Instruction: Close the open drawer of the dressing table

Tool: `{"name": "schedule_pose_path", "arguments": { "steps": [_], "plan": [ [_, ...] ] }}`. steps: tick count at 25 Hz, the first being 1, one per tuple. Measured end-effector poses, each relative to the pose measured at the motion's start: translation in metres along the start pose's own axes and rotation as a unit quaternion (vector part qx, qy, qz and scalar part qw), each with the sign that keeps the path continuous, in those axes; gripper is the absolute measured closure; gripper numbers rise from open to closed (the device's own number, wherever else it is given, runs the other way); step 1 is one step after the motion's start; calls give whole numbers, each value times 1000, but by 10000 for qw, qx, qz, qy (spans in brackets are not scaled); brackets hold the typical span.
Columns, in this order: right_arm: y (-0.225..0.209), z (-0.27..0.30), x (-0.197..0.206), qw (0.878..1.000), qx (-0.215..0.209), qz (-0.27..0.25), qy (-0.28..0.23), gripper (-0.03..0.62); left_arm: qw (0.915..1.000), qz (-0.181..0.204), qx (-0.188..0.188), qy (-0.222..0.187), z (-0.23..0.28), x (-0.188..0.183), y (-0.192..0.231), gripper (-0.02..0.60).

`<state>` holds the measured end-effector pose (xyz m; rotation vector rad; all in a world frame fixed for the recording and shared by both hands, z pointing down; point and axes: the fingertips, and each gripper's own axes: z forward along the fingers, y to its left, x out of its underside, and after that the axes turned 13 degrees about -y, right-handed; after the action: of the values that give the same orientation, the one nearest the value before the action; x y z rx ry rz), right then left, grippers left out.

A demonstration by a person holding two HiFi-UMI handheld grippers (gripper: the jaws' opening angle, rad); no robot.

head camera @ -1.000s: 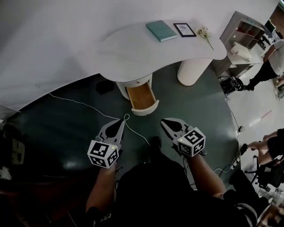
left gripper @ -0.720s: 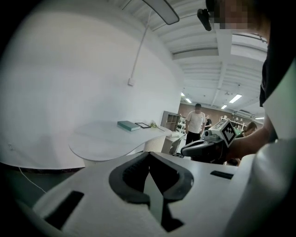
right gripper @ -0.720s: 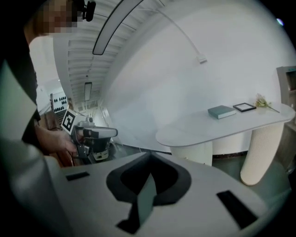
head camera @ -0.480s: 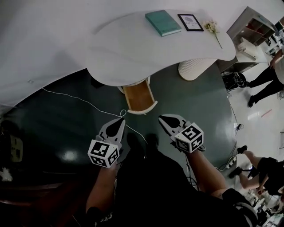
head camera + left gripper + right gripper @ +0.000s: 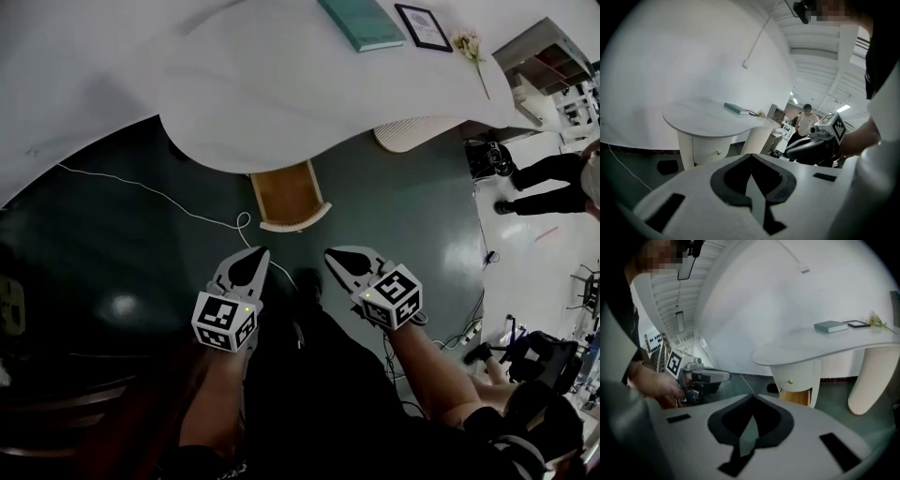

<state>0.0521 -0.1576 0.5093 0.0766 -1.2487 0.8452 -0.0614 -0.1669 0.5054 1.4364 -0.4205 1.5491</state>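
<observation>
Head view looks steeply down on the white dressing table (image 5: pixel 281 94), whose curved top fills the upper part of the picture. The drawer (image 5: pixel 289 192) juts out from under the table's front edge over the dark floor (image 5: pixel 403 216). Its wooden inside is bare as far as can be seen, and its white curved front faces the person.

The left gripper (image 5: pixel 251 261) and the right gripper (image 5: pixel 339 259) hang side by side above the floor, near the drawer front but apart from it. Both point toward it. In each gripper view the jaws stand pressed together with nothing between them, so both tools are clenched and empty. The right gripper view also catches the pulled-out drawer under the table's rounded end, below a small gold knob (image 5: pixel 790 381).

Along the table's far edge lie a teal book (image 5: pixel 362 21), a small dark frame (image 5: pixel 422 26) and a sprig of flowers (image 5: pixel 469 45). A thin white cable (image 5: pixel 187 208) trails over the floor and loops just left of the drawer front. A person (image 5: pixel 548 173) stands well off to the right.

As for the task, nothing of it is done yet: the drawer is fully out and untouched. What is left, by my judgement, is all of it: bring a closed gripper against the white front and push it straight in until it sits flush under the table edge.
</observation>
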Motion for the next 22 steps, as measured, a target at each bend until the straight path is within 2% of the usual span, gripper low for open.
{"name": "schedule_pose_path", "arguments": {
  "steps": [6,15,18,22],
  "plan": [
    [-17,41,52,9995,-118,213,207,588,9994,-231,-57,236,20,57,26,572],
    [-57,87,147,9973,2,682,255,588,9960,-533,-41,720,51,159,54,572],
    [-72,98,175,9969,155,752,186,588,9944,-641,-71,840,62,190,64,572],
    [-97,104,207,9956,453,819,24,588,9937,-496,-33,1003,76,227,67,572]
  ]
}}
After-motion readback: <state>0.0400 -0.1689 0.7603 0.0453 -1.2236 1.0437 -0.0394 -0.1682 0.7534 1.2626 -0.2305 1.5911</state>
